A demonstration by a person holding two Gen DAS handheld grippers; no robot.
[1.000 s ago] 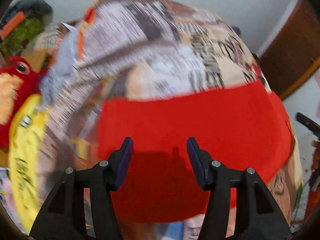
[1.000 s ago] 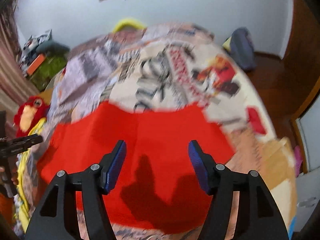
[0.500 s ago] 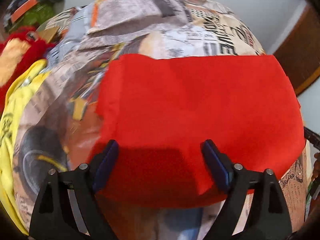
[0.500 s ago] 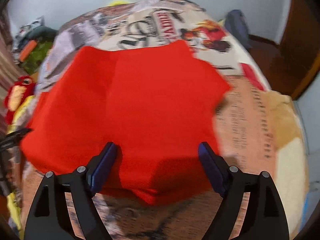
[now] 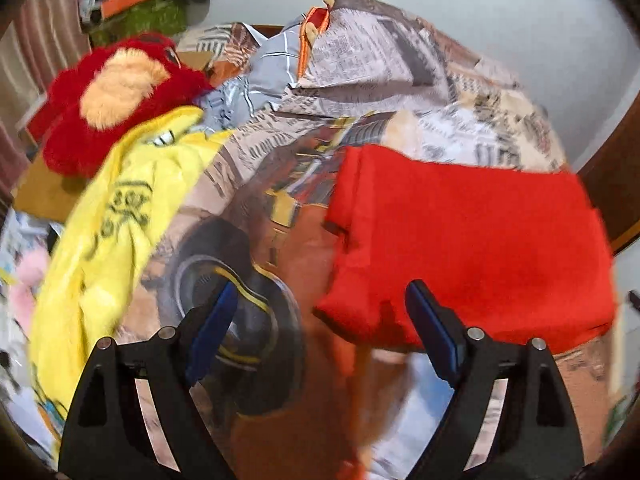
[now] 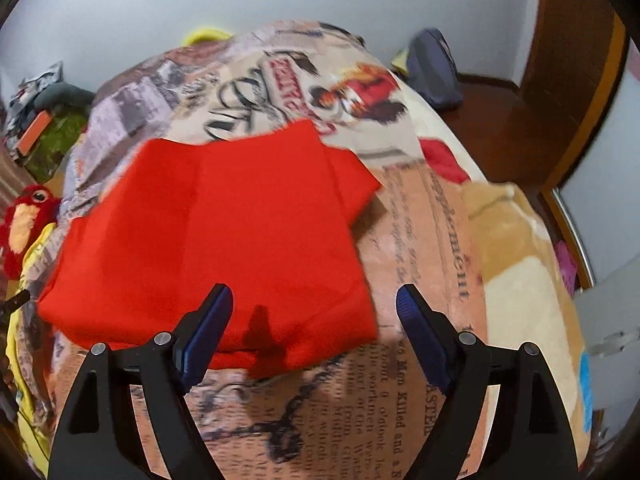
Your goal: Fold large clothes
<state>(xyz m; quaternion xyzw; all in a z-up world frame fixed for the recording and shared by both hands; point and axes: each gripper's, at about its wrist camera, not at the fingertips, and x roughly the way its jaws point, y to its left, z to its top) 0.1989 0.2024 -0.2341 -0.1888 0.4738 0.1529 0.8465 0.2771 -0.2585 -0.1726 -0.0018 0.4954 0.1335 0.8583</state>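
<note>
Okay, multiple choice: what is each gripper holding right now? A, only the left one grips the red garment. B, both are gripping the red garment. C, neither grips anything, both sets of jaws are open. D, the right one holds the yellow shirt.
C: the left gripper and right gripper both show spread jaws with nothing between them, while the red garment lies folded on the printed bedspread.

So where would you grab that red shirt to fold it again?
Probably by the two near corners of the red shirt. It lies flat, already folded, on the printed bedspread, its near edge facing both open hand-held grippers, the left and the right. Slide one finger under each corner from the near side, low.
</note>
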